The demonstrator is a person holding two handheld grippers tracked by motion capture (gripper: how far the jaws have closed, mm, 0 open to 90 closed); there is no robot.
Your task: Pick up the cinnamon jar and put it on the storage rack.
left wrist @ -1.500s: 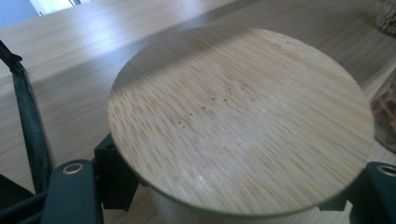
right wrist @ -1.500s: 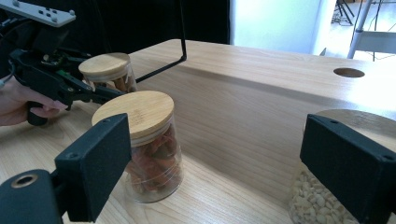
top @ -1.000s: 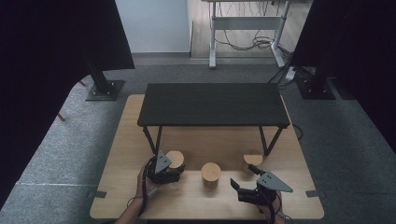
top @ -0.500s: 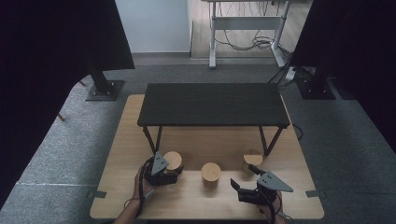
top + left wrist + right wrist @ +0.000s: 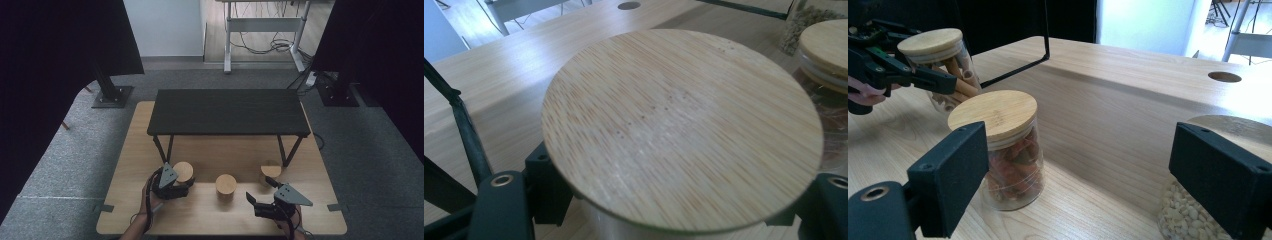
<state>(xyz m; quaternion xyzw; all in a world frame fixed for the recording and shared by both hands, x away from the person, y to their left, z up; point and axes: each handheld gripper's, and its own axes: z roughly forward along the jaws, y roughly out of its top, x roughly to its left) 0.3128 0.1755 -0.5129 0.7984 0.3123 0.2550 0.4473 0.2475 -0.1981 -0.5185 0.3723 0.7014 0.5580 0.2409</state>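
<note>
1. Three glass jars with round bamboo lids stand in a row near the lower edge of the high view, on the light wooden desk [image 5: 125, 165].
2. The left jar [image 5: 184, 172] sits at lower centre-left of the high view; the right gripper view shows it at upper left, holding stick-shaped pieces.
3. The left gripper [image 5: 172, 189] has its jaws around this jar, one on each side of the glass below the lid [image 5: 681, 127], which spreads across the middle of the left gripper view. Whether the jaws press the glass I cannot tell.
4. The middle jar [image 5: 1007, 150], with reddish-orange pieces inside, stands at lower centre of the high view, apart from both grippers.
5. The right jar [image 5: 270, 172], with pale small pieces, shows at the lower right corner of the right gripper view behind one jaw.
6. The right gripper [image 5: 260, 200] sits at lower right of the high view, jaws spread wide and holding nothing.
7. A low black table [image 5: 227, 111] stands on the desk behind the jars, mid-frame.
</note>
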